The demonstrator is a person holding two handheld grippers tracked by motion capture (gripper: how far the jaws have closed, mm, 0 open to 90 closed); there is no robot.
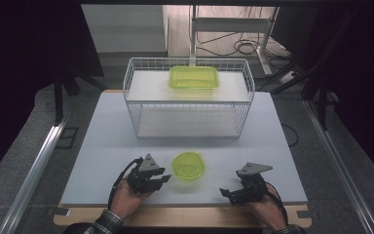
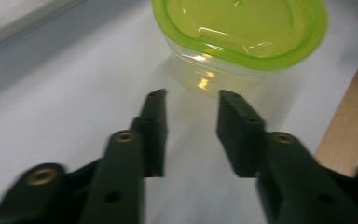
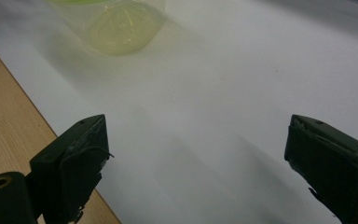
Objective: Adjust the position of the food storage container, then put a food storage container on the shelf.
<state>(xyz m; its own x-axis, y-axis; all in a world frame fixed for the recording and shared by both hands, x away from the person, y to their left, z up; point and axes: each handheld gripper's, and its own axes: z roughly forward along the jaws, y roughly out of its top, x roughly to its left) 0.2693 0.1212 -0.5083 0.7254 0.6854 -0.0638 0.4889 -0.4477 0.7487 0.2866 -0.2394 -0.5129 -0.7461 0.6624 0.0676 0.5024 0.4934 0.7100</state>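
Jaws part short of a clear, green-lidded round tub [image 2: 233, 42].

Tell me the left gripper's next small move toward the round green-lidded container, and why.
Probably ease the left gripper forward so its jaws straddle the round container. The jaws stand partly open with nothing between them, and the container sits just ahead of their tips, apart from them, on the white table.

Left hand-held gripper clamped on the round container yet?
No: the left hand-held gripper has open jaws with nothing between them, short of the round container.
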